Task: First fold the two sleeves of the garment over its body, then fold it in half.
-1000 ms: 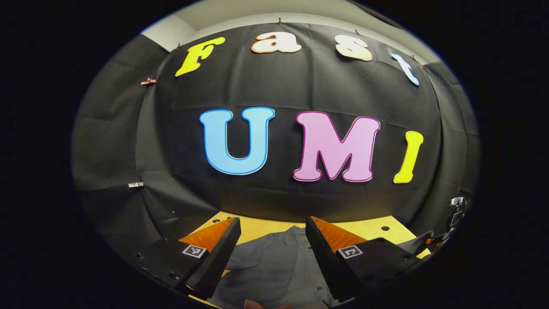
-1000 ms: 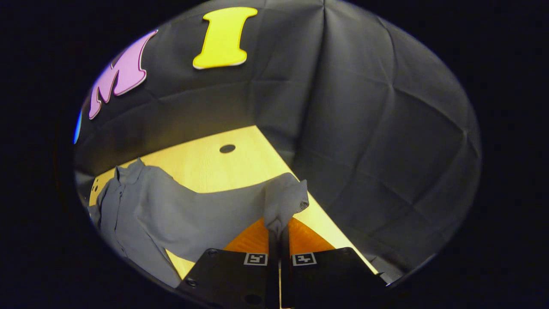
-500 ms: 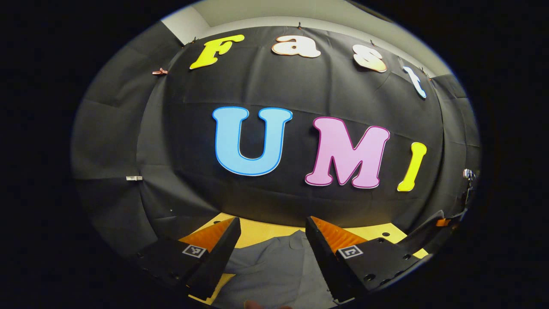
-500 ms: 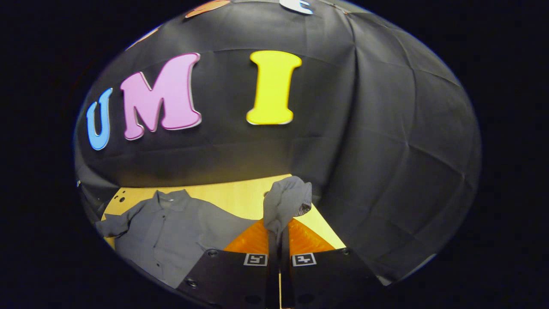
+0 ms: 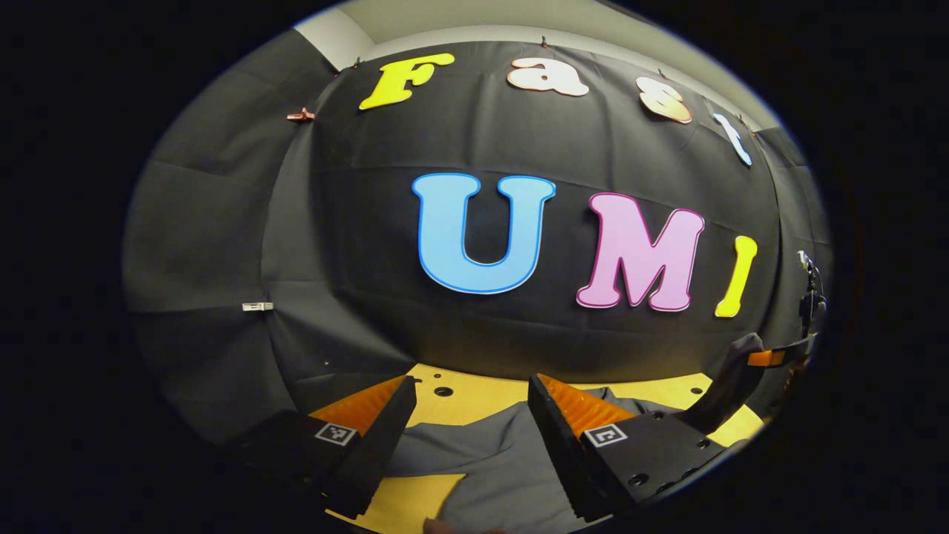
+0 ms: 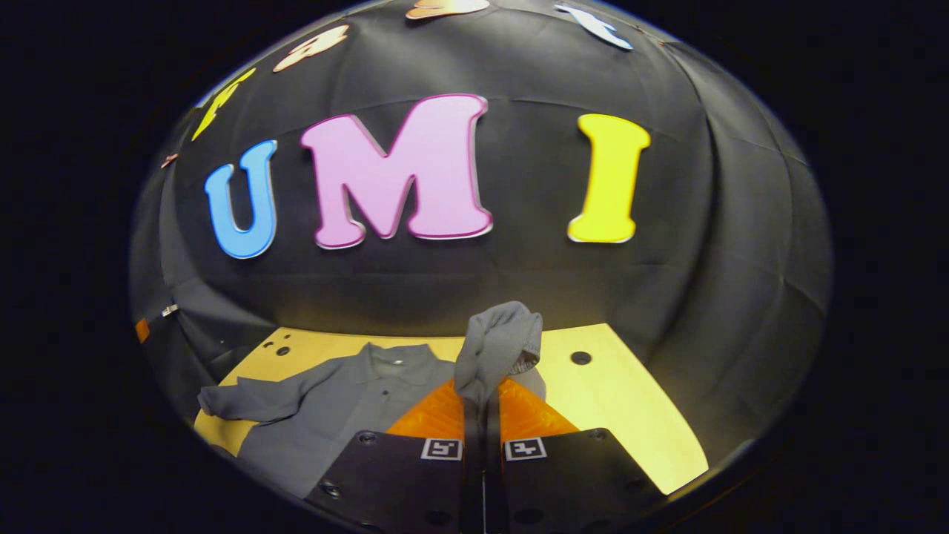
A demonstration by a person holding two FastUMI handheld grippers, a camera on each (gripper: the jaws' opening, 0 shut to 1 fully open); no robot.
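A grey collared shirt [image 6: 326,404] lies face up on the yellow table [image 6: 630,415]; its collar [image 6: 393,361] points at the back wall. My right gripper [image 6: 482,400] is shut on the cuff of one sleeve [image 6: 498,345], which bunches above the fingertips, lifted off the table over the shirt's near side. The other sleeve [image 6: 245,404] lies spread out to the left. My left gripper [image 5: 471,386] hovers open above the shirt [image 5: 489,452], nothing between its fingers. In the left gripper view the right gripper [image 5: 778,357] appears at the far right, with the raised sleeve [image 5: 730,382] hanging from it.
The black cloth wall closes the table at the back and both sides. Small round holes [image 6: 580,358] dot the tabletop. Bare yellow table lies right of the shirt and in front of the left gripper [image 5: 415,508].
My right gripper has swung left with the sleeve, from the table's right edge to over the shirt. The left gripper has shifted so the shirt sits more to its right.
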